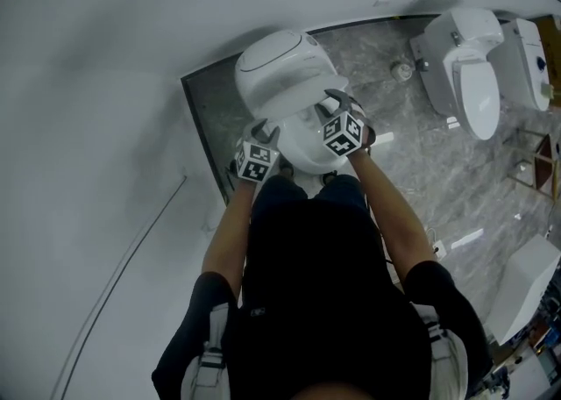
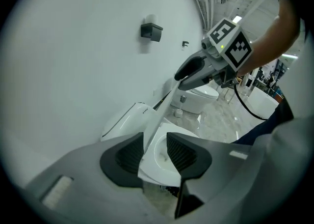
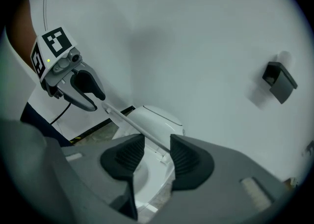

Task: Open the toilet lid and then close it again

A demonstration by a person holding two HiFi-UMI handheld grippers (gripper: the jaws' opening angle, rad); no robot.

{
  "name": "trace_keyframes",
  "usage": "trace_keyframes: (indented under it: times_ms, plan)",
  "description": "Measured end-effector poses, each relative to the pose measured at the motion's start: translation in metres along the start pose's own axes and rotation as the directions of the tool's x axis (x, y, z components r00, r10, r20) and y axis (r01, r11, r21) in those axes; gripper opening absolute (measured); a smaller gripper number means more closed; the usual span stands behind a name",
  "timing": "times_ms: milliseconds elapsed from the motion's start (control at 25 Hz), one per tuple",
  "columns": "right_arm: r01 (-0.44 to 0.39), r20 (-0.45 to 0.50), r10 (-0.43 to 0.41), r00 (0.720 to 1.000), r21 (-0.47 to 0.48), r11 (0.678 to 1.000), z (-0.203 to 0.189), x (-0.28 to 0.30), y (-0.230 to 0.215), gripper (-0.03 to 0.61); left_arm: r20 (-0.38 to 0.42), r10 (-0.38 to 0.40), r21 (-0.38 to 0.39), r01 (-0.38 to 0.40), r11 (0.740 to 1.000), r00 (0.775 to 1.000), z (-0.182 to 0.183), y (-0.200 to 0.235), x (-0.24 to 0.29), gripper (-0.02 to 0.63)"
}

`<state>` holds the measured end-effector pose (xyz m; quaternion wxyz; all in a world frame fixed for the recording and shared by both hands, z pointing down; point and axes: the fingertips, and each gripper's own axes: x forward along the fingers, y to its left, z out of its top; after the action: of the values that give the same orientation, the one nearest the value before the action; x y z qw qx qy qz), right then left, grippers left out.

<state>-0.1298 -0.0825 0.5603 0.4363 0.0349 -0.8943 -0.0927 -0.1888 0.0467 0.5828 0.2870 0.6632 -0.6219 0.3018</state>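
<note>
A white toilet (image 1: pixel 302 139) stands against the wall with its lid (image 1: pixel 285 74) tilted partway up. My left gripper (image 1: pixel 263 137) is at the lid's front left corner and my right gripper (image 1: pixel 340 107) at its front right. In the left gripper view the thin lid edge (image 2: pixel 159 115) runs from between my left gripper's (image 2: pixel 149 154) pads up to the right gripper's fingers (image 2: pixel 189 68); a gap shows beside it, so the jaws are open. The right gripper view shows the lid edge (image 3: pixel 130 122) passing between my right gripper's (image 3: pixel 157 156) pads with room either side, also open.
A second toilet (image 1: pixel 465 65) stands to the right on the marble floor (image 1: pixel 412 153), and another white fixture (image 1: pixel 526 293) sits at the lower right. A dark box (image 2: pixel 151 30) hangs on the white wall. A cable (image 1: pixel 131 258) runs along the left.
</note>
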Motion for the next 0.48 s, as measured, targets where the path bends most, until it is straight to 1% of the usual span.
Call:
trace_keyframes:
  times_ms: [160, 320, 440, 480]
  plan:
    - [0.007, -0.003, -0.007, 1.000, 0.003, 1.000, 0.009, 0.004, -0.004, 0.167, -0.027, -0.027, 0.082, 0.029, 0.996, 0.999, 0.009, 0.005, 0.007, 0.138]
    - [0.010, -0.005, -0.010, 1.000, 0.010, 1.000, 0.015, 0.010, -0.009, 0.169, -0.023, -0.051, 0.195, 0.055, 0.979, 0.998, 0.023, 0.008, 0.021, 0.138]
    - [0.012, -0.008, -0.012, 1.000, 0.016, 1.000, 0.018, 0.010, -0.013, 0.169, -0.018, -0.073, 0.243, 0.075, 0.967, 0.997, 0.036, 0.007, 0.028, 0.135]
    - [0.012, -0.009, -0.012, 1.000, 0.019, 1.000, 0.019, 0.011, -0.014, 0.169, -0.019, -0.079, 0.249, 0.081, 0.965, 0.997, 0.038, 0.009, 0.030, 0.114]
